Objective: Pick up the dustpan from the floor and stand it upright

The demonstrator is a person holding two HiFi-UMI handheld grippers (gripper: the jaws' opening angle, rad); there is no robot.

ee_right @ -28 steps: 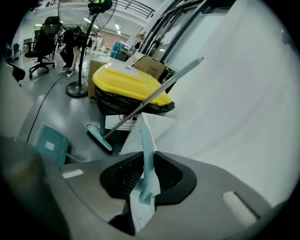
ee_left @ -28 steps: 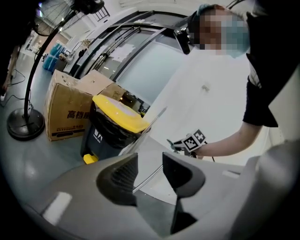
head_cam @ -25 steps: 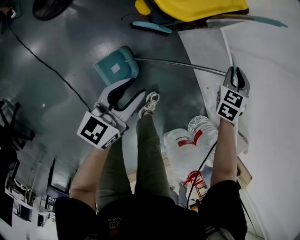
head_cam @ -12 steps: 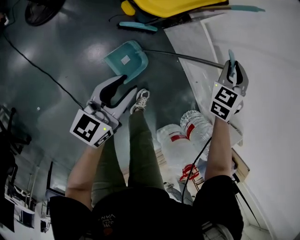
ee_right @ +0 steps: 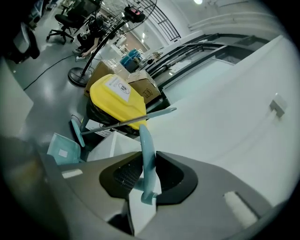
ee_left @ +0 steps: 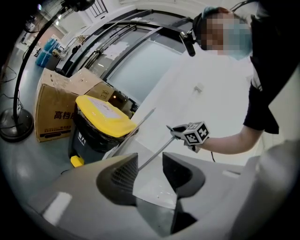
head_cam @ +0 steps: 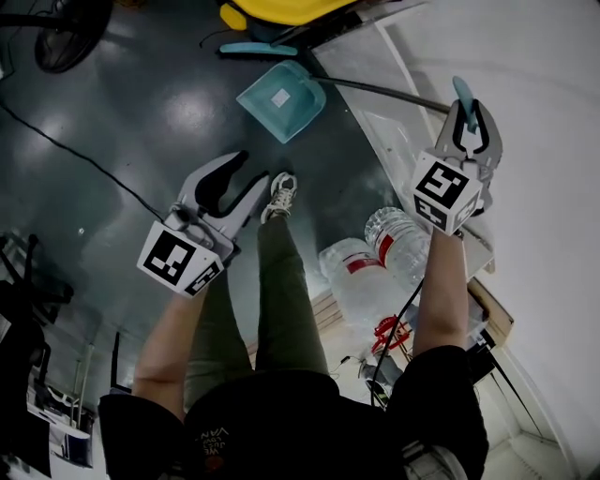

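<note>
The dustpan has a teal pan (head_cam: 281, 100) low on the dark floor and a long metal rod (head_cam: 384, 91) ending in a teal grip (head_cam: 462, 94). My right gripper (head_cam: 469, 117) holds that grip high by the white wall. In the right gripper view the grip (ee_right: 147, 150) stands between the jaws of the right gripper (ee_right: 145, 174), which are opening but still touch it. The pan (ee_right: 63, 147) shows far below. My left gripper (head_cam: 258, 171) is open and empty above the person's shoe. In the left gripper view the left gripper (ee_left: 150, 166) has its jaws apart.
A black bin with a yellow lid (head_cam: 281, 9) and a teal-handled broom (head_cam: 253, 50) lie beyond the pan. Water bottles (head_cam: 375, 272) stand by the person's legs. A cable (head_cam: 84, 159) crosses the floor. A fan stand (ee_left: 16, 126) and cardboard boxes (ee_left: 56, 112) are at the left.
My right gripper has risen with the dustpan's grip, and the pan has slid toward the bin and wall. My left gripper has lifted a little, still open.
</note>
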